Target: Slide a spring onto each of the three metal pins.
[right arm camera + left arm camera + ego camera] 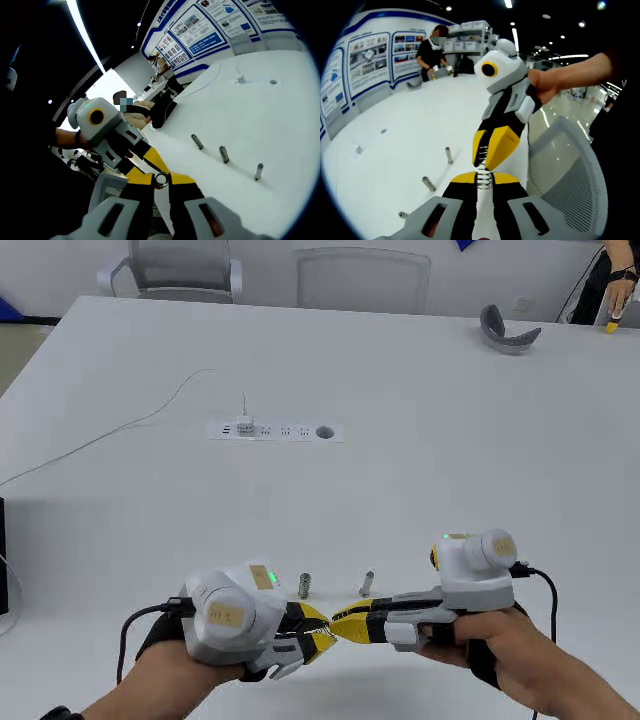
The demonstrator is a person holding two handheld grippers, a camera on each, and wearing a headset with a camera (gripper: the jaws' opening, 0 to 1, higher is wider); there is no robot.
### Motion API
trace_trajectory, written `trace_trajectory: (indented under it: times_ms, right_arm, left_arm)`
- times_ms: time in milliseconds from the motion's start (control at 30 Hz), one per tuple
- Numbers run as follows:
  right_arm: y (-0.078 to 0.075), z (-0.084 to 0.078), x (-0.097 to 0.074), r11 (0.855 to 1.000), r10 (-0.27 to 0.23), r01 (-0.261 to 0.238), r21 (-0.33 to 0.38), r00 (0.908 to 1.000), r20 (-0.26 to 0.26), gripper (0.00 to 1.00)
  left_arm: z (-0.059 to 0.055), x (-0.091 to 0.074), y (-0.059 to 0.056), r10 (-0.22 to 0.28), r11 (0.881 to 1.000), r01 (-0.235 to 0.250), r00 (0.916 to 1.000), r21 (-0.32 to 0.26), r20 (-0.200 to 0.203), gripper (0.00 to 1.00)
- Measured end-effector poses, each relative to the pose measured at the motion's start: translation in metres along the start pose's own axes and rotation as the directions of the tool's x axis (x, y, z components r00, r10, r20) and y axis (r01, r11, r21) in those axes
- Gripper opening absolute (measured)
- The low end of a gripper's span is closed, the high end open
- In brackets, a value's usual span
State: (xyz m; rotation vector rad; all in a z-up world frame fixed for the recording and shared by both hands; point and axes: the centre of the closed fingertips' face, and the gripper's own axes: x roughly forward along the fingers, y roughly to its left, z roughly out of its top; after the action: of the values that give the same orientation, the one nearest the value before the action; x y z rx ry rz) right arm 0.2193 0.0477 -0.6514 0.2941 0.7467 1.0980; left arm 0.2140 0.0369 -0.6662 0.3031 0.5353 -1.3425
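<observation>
Head view: my left tongs (322,630) and right tongs (339,625) both pinch one spring (482,176), lying sideways just before the bare pin (367,583); right tongs nearer.

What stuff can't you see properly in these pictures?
- Head view: the spring between the two tips is too tiny to see clearly.
- Head view: one of the three pins is hidden behind the left hand-held gripper.
- Left gripper view: the pins are small and blurry, so I cannot tell which wear springs.
- Right gripper view: the spring shows end-on, so its length is hidden.
</observation>
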Motion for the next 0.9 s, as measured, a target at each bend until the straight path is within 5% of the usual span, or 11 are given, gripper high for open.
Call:
trace_trajectory:
  times_ms: [167,400,567,700,900]
  right_arm:
    - [0.005,0.012,-0.006,0.988,-0.012,-0.005,-0.157,0.9940,-0.108,0.12]
    - [0.016,0.022,-0.014,0.940,-0.010,-0.084,-0.330,0.9626,-0.271,0.12]
    - [0.020,0.024,-0.021,0.901,-0.019,-0.146,-0.409,0.9274,-0.374,0.12]
    - [0.024,0.022,-0.024,0.860,-0.041,-0.199,-0.469,0.8910,-0.452,0.13]
    - [0.027,0.019,-0.026,0.827,-0.050,-0.252,-0.502,0.8574,-0.512,0.13]
  left_arm:
    - [0.015,-0.001,0.000,-0.037,0.999,0.038,0.9983,-0.026,0.045,0.10]
    - [0.034,-0.001,-0.004,-0.098,0.995,0.098,0.9916,0.004,0.084,0.10]
    - [0.043,-0.002,-0.007,-0.141,0.990,0.141,0.9841,0.012,0.108,0.10]
    - [0.046,-0.001,-0.011,-0.166,0.986,0.164,0.9797,0.027,0.112,0.10]
    - [0.048,-0.002,-0.015,-0.189,0.982,0.186,0.9756,0.039,0.112,0.10]
